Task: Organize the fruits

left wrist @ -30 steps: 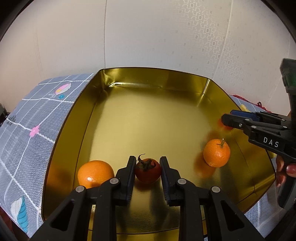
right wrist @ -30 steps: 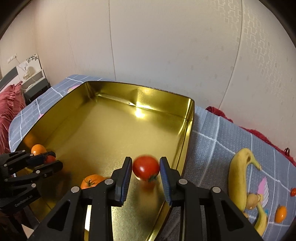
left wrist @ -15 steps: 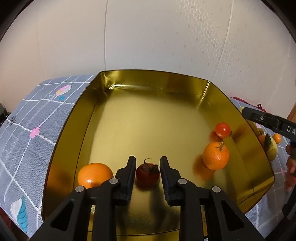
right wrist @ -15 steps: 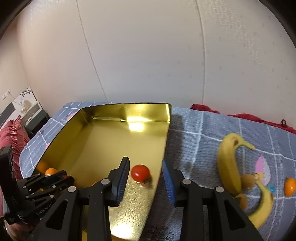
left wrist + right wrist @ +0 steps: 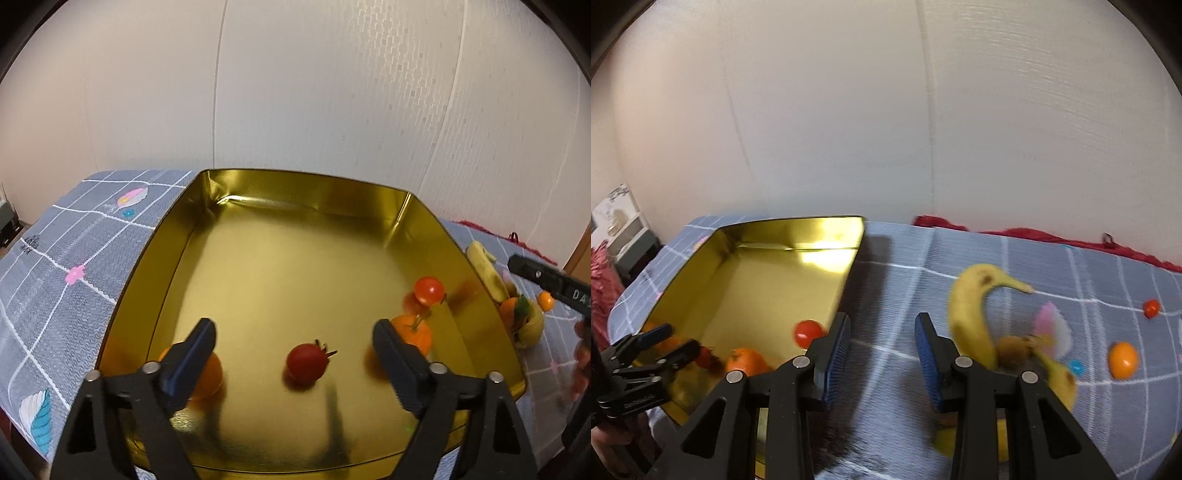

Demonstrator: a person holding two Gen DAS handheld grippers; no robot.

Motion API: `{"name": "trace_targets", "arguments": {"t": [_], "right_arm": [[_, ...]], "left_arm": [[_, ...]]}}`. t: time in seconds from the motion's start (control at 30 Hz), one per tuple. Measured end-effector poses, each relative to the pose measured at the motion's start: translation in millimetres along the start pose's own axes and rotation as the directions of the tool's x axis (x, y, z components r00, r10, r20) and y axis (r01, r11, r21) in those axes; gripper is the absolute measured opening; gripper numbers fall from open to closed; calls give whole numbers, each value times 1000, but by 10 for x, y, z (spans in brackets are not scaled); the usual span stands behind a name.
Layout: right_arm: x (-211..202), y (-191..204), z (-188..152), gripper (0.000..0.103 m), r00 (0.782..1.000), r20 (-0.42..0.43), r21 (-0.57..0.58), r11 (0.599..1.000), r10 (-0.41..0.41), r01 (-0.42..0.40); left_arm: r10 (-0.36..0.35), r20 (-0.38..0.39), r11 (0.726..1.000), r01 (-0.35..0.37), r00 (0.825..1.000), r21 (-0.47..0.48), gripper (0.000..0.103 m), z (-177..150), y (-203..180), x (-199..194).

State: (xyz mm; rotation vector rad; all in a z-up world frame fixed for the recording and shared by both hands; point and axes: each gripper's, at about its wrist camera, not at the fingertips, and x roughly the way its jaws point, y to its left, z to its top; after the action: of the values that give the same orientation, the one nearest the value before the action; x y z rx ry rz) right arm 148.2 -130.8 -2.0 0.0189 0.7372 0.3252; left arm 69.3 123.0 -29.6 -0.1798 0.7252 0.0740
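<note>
Over the gold tray (image 5: 177, 236), the left gripper (image 5: 293, 345) hangs with its jaws spread wide and nothing between the pads. Leftmost in the tray, an orange (image 5: 210, 373) sits half hidden behind the left finger. Centre stage, a dark red tomato (image 5: 306, 362) lies free on the tray floor between the two fingers, touching neither. Further right, a second orange (image 5: 415, 332) peeks out behind the right finger, and a brighter red tomato (image 5: 428, 290) rests just beyond it, near the tray's right wall.

Across to the other camera: the right gripper (image 5: 882, 338) is out over the grey checked cloth (image 5: 905, 280), beside the tray's right wall, jaws apart and holding nothing. To its right, a banana (image 5: 971, 317) curves on the cloth, with a small brown fruit (image 5: 1014, 349) at its base. Further right lie a small orange fruit (image 5: 1123, 360) and, well apart near the far edge, a tiny red one (image 5: 1151, 308).
</note>
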Motion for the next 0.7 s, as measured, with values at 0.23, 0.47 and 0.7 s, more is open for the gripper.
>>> {"name": "trace_targets", "arguments": {"t": [0.23,0.47,0.7], "right_arm": [[-175,-454,-55,37,996,-12,122,988,-92,92],[-396,-966,-226,37,987,-55,264,951,-151,160],[-510,-1306,-415,37,980,-116,349,917,-164,195]], "left_arm": [[-31,84,999,30,996,14,101,38,-149,-144],[-70,97,994,61,993,93,102,20,-459,-186],[-137,97,981,121,986,151,103,-21,-770,-200]]}}
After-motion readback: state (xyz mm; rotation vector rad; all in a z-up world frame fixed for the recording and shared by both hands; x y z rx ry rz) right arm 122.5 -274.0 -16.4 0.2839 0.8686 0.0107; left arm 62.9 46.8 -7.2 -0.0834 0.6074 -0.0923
